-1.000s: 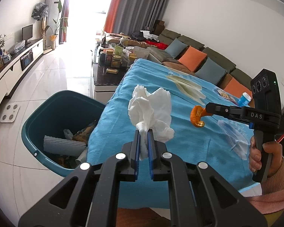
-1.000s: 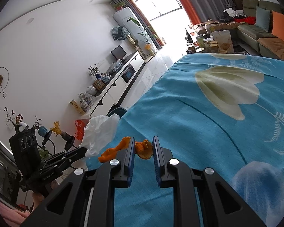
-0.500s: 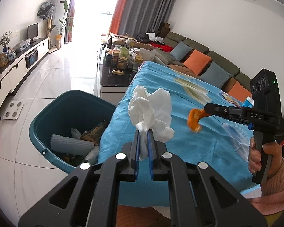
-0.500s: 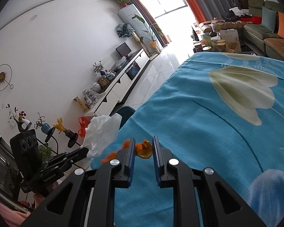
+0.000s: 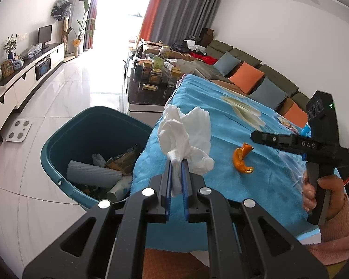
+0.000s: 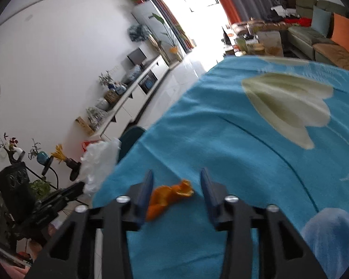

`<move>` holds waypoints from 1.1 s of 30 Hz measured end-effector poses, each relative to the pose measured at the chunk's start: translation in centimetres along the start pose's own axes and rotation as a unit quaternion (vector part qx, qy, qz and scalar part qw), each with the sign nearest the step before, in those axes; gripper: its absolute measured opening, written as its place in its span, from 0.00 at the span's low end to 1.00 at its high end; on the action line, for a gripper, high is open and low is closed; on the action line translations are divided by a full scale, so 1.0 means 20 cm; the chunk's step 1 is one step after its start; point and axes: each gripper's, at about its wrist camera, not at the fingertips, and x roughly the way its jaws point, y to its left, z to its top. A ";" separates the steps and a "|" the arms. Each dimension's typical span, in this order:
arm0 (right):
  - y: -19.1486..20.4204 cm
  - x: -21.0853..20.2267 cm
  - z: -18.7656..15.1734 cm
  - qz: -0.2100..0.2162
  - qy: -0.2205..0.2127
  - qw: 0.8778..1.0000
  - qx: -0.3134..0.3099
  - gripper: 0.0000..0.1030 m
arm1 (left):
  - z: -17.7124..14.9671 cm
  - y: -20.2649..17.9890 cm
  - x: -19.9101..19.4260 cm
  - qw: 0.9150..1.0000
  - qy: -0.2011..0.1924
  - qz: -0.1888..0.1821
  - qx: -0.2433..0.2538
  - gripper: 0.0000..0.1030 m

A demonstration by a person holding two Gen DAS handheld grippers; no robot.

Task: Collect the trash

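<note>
Bin mouth: the teal bin point(image 5: 58, 144) stands open-topped beside the surface point(image 5: 221, 121), trash covering only its bottom.
Surface edge: bare blue cloth near the orange peel point(image 5: 242, 158).
Blocker: the held tissue point(image 5: 186, 137) overhangs that edge.

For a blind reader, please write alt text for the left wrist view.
The left claw is shut on a white tissue beside a teal bin of trash. On the blue cloth lies an orange peel, below the right claw.
</note>
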 end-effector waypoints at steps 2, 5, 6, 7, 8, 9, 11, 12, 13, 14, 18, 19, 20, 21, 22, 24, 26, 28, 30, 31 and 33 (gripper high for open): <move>0.00 0.03 -0.01 -0.001 0.014 1.000 -0.002 0.41 | 0.00 0.00 0.01 1.000 0.002 -0.001 -0.001 0.08; 0.01 0.07 -0.03 0.001 0.027 1.000 -0.008 0.39 | 0.00 0.00 0.02 1.000 0.003 -0.002 -0.002 0.08; 0.01 0.07 -0.04 0.000 0.026 1.000 -0.012 0.35 | 0.00 0.01 0.02 1.000 0.003 -0.002 -0.002 0.08; 0.01 0.07 -0.04 0.002 0.028 1.000 -0.013 0.29 | 0.00 0.01 0.02 1.000 0.003 -0.001 -0.002 0.08; 0.01 0.08 -0.04 0.005 0.032 0.999 -0.013 0.23 | 0.00 0.01 0.02 1.000 0.003 -0.002 -0.002 0.08; 0.01 0.08 -0.04 0.004 0.033 0.999 -0.014 0.22 | 0.00 0.01 0.02 1.000 0.002 -0.002 -0.003 0.08; 0.02 0.08 -0.04 0.000 0.032 0.999 -0.020 0.21 | 0.00 0.01 0.01 1.000 0.001 -0.001 -0.004 0.08; 0.02 0.07 -0.04 0.002 0.029 0.999 -0.019 0.20 | 0.00 0.01 0.02 1.000 0.001 -0.001 -0.005 0.08; 0.02 0.07 -0.04 0.004 0.027 0.999 -0.018 0.19 | -0.01 0.02 0.02 1.000 0.001 0.000 -0.005 0.08; 0.02 0.06 -0.04 0.006 0.026 1.000 -0.016 0.19 | -0.01 0.02 0.01 1.000 0.001 0.000 -0.006 0.08; 0.02 0.04 -0.03 0.017 0.019 1.000 -0.012 0.16 | -0.01 0.02 0.01 1.000 0.001 0.001 -0.006 0.08; 0.03 0.03 -0.02 0.020 0.017 1.000 -0.011 0.16 | -0.01 0.02 0.01 1.000 0.000 0.001 -0.006 0.08; 0.03 0.03 -0.02 0.022 0.014 1.000 -0.010 0.16 | -0.01 0.02 0.01 1.000 0.000 0.001 -0.006 0.08; 0.03 0.02 -0.02 0.026 0.012 1.000 -0.010 0.15 | -0.01 0.02 0.01 1.000 -0.001 0.001 -0.006 0.08; 0.04 0.02 -0.02 0.027 0.010 1.000 -0.010 0.15 | -0.01 0.02 0.01 1.000 -0.001 0.001 -0.006 0.08; 0.05 0.01 -0.01 0.031 0.007 0.999 -0.010 0.14 | -0.01 0.01 0.01 1.000 -0.001 0.001 -0.006 0.08; 0.07 0.01 0.00 0.033 0.004 0.999 -0.013 0.13 | -0.01 0.02 0.01 1.000 -0.001 0.001 -0.006 0.08; 0.07 0.02 0.00 0.027 0.014 0.999 -0.018 0.15 | -0.01 0.02 0.01 1.000 0.000 0.002 -0.007 0.08; 0.06 0.05 -0.02 0.027 0.028 0.999 -0.007 0.23 | -0.01 0.01 0.01 1.000 0.000 0.001 -0.009 0.08; 0.05 0.05 -0.02 0.027 0.031 0.999 -0.005 0.25 | -0.01 0.01 0.01 1.000 0.000 0.001 -0.009 0.08; 0.04 0.06 -0.04 0.019 0.032 0.999 -0.003 0.27 | -0.01 0.00 0.02 1.000 0.000 0.002 -0.009 0.08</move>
